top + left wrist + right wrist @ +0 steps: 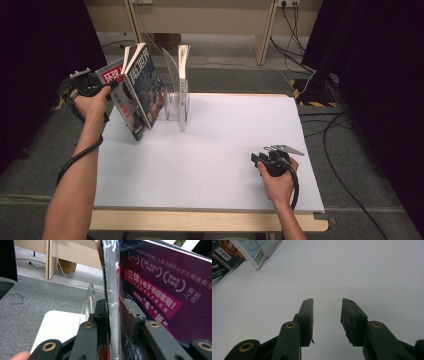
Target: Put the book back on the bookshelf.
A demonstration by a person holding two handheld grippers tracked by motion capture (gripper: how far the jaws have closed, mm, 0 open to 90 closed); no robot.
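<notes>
1. Resting near the front right of the white surface (215, 165), the right gripper (256, 159) lies low with its jaws spread and nothing between them; in the right gripper view they point across bare white toward the far left corner. It looks parked there so the other hand can work alone.

2. Reaching in from the near left, the person's left hand (92, 105) carries the left gripper (106, 89) to the left edge of the surface, level with the upper part of the magazines.

3. Seen in the left gripper view, that gripper's jaws straddle the edge of a magazine (112, 302), and the pads appear to press it from both sides, so I judge it pinched. Holding it high on the edge likely lets the person steer it upright.

4. From the high view, this red-covered magazine stands tilted, its foot on the surface and its top leaning left toward the hand.

5. Just to its right, a second magazine (145, 85) with a blue cover leans the same way, against it or just beside it.

6. Farther right, near the far edge, a clear divider rack (175, 102) stands with a third magazine (183, 70) upright in it. The leaning pair probably belong in its slots.
</notes>
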